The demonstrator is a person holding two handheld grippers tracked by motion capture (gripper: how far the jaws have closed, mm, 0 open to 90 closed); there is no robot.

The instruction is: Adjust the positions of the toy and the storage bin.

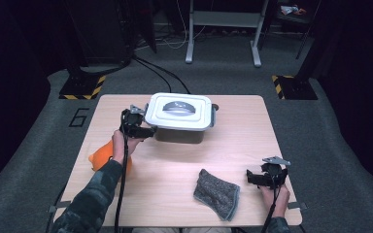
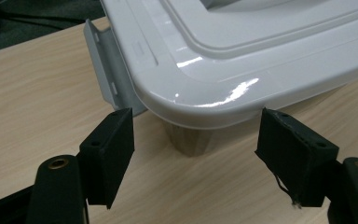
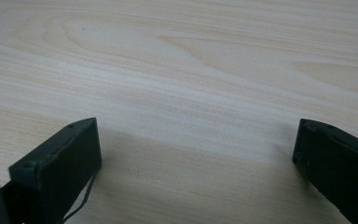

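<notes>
High view is showing the left hand-held gripper [image 1: 137,127] sitting at the near left corner of a white, square, glossy plastic lid [image 1: 178,110] that is resting on a grey box-shaped container [image 1: 179,134] near the far middle of the pale wooden table [image 1: 233,145]. Left gripper view is showing its two black jaws standing wide apart, one to each side of the lid's rounded corner [image 2: 200,100], with a grey latch flap [image 2: 107,65] hanging down beside the lid edge; the jaws are not yet touching the lid and nothing is lying between them. I am judging that the step in hand is the approach to that corner, most likely to grip or lift the lid, or to work the latch. The next move is calling for easing forward until the lid's rim is sitting between the jaws, then closing on it firmly, since the glossy curved edge is looking slippery. The right hand-held gripper [image 1: 267,177] is resting low at the near right of the table, jaws also spread wide over bare wood, well apart from the container. A grey knitted cloth [image 1: 217,193] is lying just beside it, and an orange object [image 1: 99,158] is sitting partly under the left forearm [image 1: 102,189].
</notes>
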